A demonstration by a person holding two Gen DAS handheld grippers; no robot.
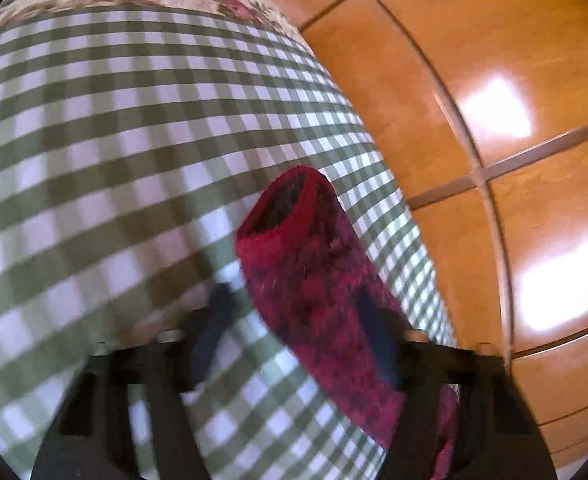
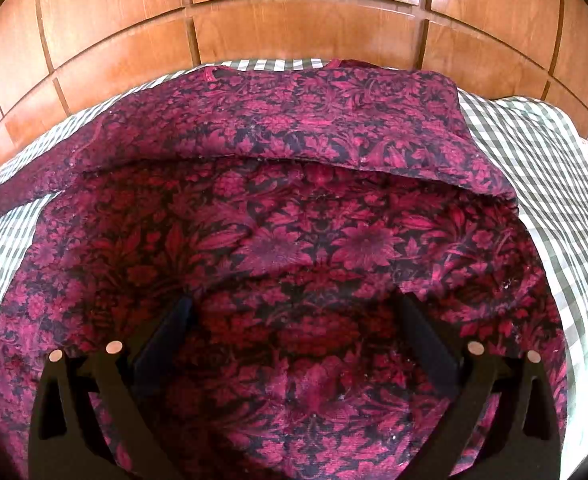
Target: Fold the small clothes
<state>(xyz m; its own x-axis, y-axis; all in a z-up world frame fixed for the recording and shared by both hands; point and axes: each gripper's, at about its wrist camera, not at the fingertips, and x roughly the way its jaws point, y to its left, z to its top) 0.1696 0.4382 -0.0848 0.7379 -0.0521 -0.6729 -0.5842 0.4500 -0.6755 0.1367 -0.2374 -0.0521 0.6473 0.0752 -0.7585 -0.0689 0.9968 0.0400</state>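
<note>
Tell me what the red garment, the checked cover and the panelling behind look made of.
Red floral garment: looks like thick knit or fleecy fabric, matte; its sleeve end shows a fuzzy rolled cuff. Green-checked cover: thin woven cloth, probably cotton, flat and matte. Panelling: wood or wood veneer, visible grain; glossy finish, given the bright window glare in the left wrist view.

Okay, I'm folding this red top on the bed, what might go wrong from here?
1. The sleeve lies beside the right finger of the open left gripper, not between its fingers. Closing now would likely miss it.
2. The sleeve sits near the edge of the checked cover, by the wooden panels, so a tug might drag it off.
3. The right gripper hangs open over the top, below the folded flap. A pinch there may bunch several layers.
</note>
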